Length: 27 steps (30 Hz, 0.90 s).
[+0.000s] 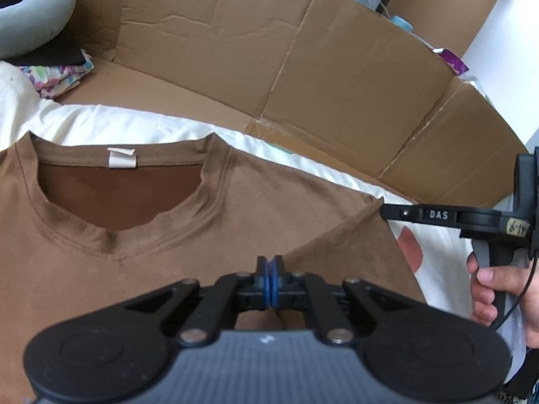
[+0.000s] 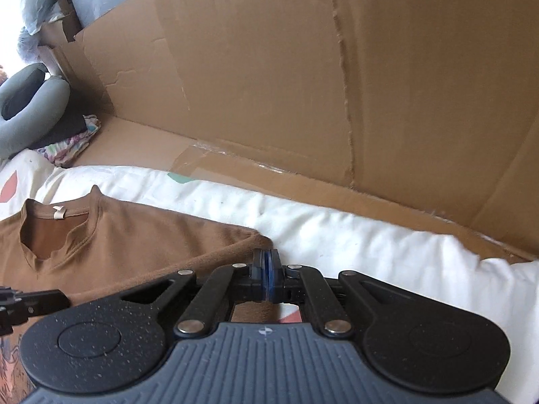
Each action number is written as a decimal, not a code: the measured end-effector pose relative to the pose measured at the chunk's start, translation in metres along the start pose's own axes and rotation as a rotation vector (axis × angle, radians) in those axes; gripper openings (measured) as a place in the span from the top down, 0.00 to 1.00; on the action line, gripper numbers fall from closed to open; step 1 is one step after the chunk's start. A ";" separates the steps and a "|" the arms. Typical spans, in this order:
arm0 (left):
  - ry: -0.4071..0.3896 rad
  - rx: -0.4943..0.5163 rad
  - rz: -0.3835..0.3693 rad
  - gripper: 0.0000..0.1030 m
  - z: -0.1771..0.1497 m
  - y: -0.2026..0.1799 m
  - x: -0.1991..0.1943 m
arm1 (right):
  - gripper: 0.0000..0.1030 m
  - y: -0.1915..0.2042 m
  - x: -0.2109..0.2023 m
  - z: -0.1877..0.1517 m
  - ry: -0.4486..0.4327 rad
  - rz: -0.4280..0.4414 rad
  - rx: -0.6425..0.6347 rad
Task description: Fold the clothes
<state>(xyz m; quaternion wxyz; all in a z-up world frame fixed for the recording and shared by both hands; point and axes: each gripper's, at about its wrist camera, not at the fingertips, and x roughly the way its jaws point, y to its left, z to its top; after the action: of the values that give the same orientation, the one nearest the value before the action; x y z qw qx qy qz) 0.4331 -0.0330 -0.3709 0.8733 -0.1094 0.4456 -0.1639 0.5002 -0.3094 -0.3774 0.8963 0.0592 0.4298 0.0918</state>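
White bed [image 1: 111,121] backed by cardboard [image 1: 303,67] holds brown shirt [image 1: 168,229] at frame centre, both grippers' fingers closed, left gripper [image 1: 270,269] mid-fabric, right gripper [image 2: 266,266] pinching the sleeve edge, probably to fold it inward.

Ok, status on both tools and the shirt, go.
Left tool shut, over the brown shirt. Right tool shut at the shirt's sleeve edge; grip unconfirmed. Shirt flat on white bedding. Nothing in the way.

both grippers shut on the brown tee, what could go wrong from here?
1. The right gripper pinches only the thin edge at the sleeve of the brown t-shirt; it could slip when lifted.
2. The left gripper may also catch the white sheet beneath.
3. The cardboard wall stands close behind, limiting the swing.
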 end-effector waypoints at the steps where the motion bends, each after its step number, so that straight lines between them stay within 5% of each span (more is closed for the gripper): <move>1: 0.001 -0.001 0.001 0.98 0.000 0.001 0.000 | 0.99 0.003 0.002 0.000 0.000 0.000 -0.011; 18: 0.068 -0.086 0.018 0.97 -0.001 0.018 0.023 | 0.91 0.013 0.019 0.004 0.058 -0.069 -0.098; 24: 0.084 -0.120 0.006 0.92 -0.006 0.021 0.010 | 0.71 0.009 -0.005 -0.006 0.078 -0.012 -0.074; 27: 0.101 -0.134 -0.010 0.90 -0.013 0.019 0.004 | 0.71 0.009 -0.019 -0.019 0.086 0.006 -0.086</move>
<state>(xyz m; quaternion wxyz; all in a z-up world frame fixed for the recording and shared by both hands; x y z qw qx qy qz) 0.4282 -0.0176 -0.3880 0.8396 -0.1614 0.4985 -0.1431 0.4730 -0.3045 -0.3728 0.8785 0.0182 0.4633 0.1154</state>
